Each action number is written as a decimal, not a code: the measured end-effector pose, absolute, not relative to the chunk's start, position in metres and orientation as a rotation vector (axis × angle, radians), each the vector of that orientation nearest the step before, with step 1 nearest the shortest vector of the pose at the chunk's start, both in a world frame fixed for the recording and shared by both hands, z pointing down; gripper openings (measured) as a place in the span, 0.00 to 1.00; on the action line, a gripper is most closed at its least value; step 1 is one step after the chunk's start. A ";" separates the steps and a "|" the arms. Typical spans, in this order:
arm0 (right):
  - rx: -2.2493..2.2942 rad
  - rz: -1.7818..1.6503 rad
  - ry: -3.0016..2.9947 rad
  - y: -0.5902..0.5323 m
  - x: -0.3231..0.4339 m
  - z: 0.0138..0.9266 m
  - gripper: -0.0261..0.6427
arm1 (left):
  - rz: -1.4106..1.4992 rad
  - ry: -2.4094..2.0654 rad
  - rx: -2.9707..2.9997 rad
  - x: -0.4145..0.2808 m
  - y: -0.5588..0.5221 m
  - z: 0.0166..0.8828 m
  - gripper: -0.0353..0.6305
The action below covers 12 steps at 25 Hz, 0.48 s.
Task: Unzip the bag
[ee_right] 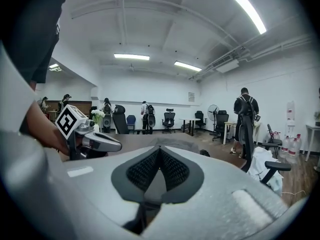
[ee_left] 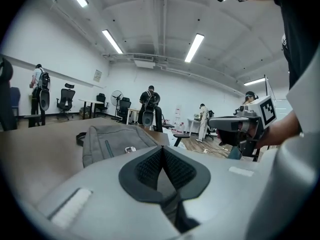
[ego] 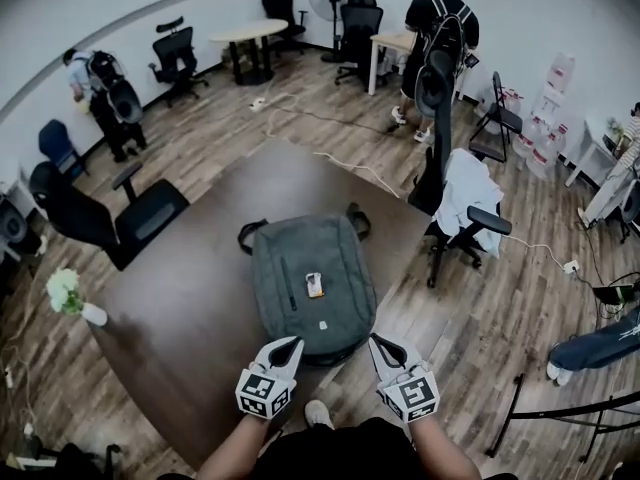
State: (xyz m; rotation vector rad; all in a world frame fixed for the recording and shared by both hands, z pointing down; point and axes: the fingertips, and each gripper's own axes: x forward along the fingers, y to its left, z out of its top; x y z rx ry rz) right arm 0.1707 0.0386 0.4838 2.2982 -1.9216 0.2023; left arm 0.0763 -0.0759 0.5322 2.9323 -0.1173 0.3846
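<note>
A grey backpack (ego: 310,280) lies flat on the brown table (ego: 200,298), its front zip pocket and a small tag facing up. Both grippers hover side by side at the bag's near edge and touch nothing. My left gripper (ego: 291,345) is shut and empty, tips pointing at the bag's near left corner. My right gripper (ego: 379,343) is shut and empty at the near right corner. In the left gripper view the shut jaws (ee_left: 162,149) point at the backpack (ee_left: 112,140), with the right gripper (ee_left: 235,125) alongside. In the right gripper view the shut jaws (ee_right: 159,149) have the left gripper (ee_right: 95,141) beside them.
White flowers in a vase (ego: 68,296) stand at the table's left edge. A black office chair (ego: 110,218) sits left of the table, and a chair draped with white cloth (ego: 468,203) to its right. People with backpacks stand further back. A cable (ego: 350,163) runs over the wooden floor.
</note>
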 end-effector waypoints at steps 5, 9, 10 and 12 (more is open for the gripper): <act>2.203 0.253 -1.981 0.013 0.171 0.500 0.04 | 0.408 -0.229 2.893 0.057 -0.095 0.548 0.08; 2.089 0.247 -2.059 -0.016 0.175 0.508 0.04 | 0.476 -0.351 2.883 0.044 -0.111 0.566 0.08; 2.048 0.248 -2.083 -0.023 0.175 0.511 0.04 | 0.501 -0.390 2.887 0.040 -0.115 0.571 0.08; 1.952 0.264 -2.135 -0.036 0.171 0.520 0.04 | 0.543 -0.467 2.868 0.031 -0.121 0.581 0.08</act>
